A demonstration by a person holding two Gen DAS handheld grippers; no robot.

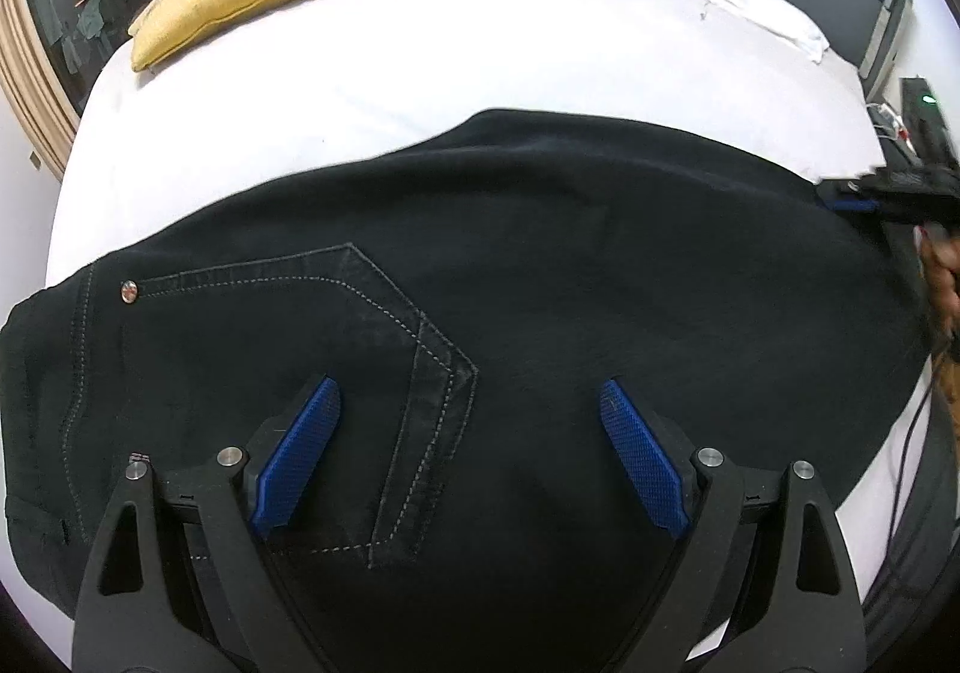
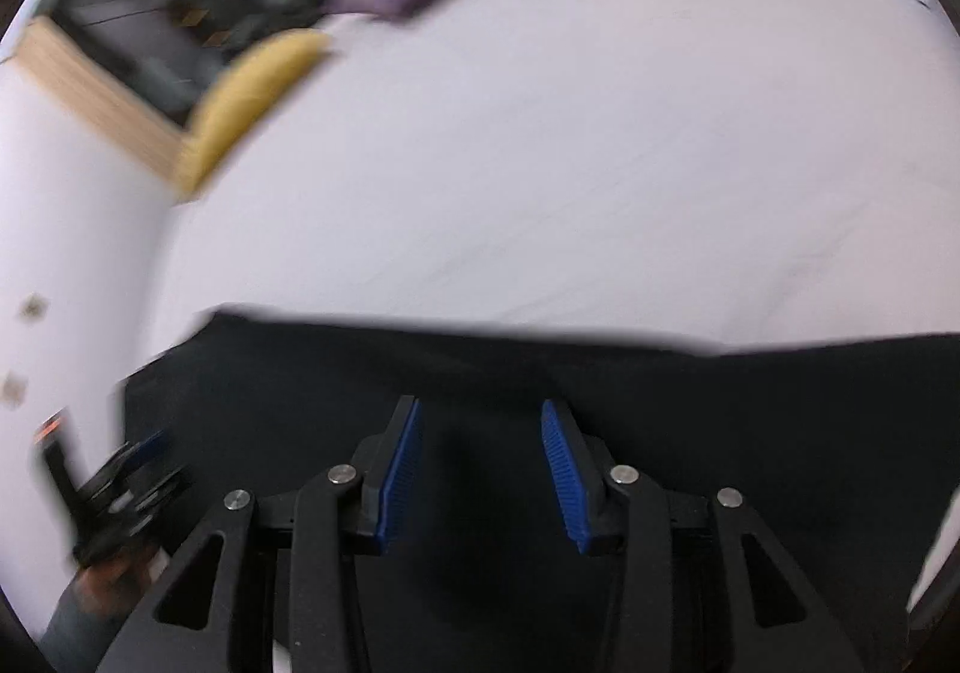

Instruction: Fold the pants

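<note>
black pants (image 1: 540, 253) flat on white bed (image 1: 420, 61); left gripper (image 1: 471, 403) spread wide, empty; right gripper (image 2: 480, 421) parted, gripping nothing.

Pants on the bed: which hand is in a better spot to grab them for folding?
Probably the left. The left gripper hangs wide open right over the pants, by the back pocket. The right gripper has narrower jaws, and its view is blurred.
</note>
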